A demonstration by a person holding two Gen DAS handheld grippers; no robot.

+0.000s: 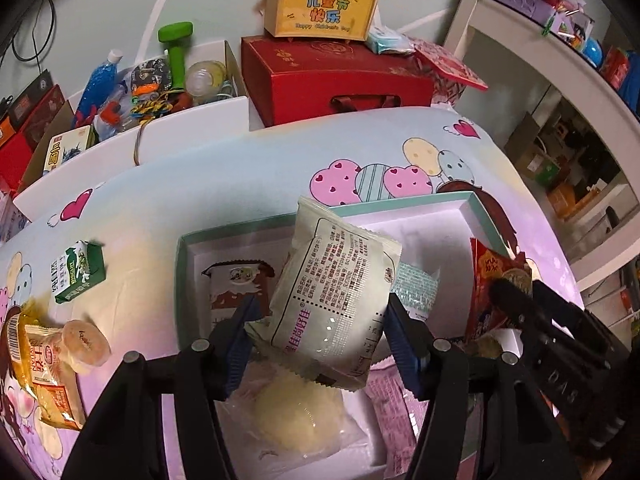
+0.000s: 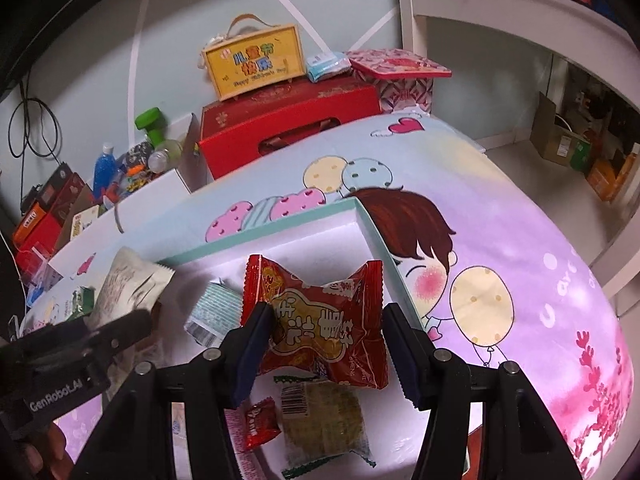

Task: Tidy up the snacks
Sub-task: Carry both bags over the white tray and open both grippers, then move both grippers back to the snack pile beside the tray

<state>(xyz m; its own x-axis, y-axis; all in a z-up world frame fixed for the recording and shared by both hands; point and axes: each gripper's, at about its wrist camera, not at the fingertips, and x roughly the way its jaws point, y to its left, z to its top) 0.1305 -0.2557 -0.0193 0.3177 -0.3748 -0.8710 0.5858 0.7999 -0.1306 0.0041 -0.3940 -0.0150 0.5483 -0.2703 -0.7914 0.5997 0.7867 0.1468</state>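
My left gripper (image 1: 318,322) is shut on a cream snack packet (image 1: 336,296) held over the white tray with a teal rim (image 1: 486,220). My right gripper (image 2: 326,334) is shut on a red snack packet (image 2: 320,320) over the same tray (image 2: 280,236). In the tray lie a brown-and-white packet (image 1: 236,284), a pale round cake in clear wrap (image 1: 300,412), a blue patterned packet (image 2: 212,312), a small red packet (image 2: 260,420) and a green-edged biscuit packet (image 2: 324,420). The cream packet (image 2: 128,284) and the left gripper (image 2: 80,344) also show in the right wrist view.
On the cartoon-print cloth left of the tray lie a green drink carton (image 1: 78,272) and an orange cake packet (image 1: 48,364). Behind stand a red gift box (image 1: 336,80), a yellow handled box (image 1: 320,8) and a white bin of toys (image 1: 152,80). White shelves (image 1: 540,60) stand right.
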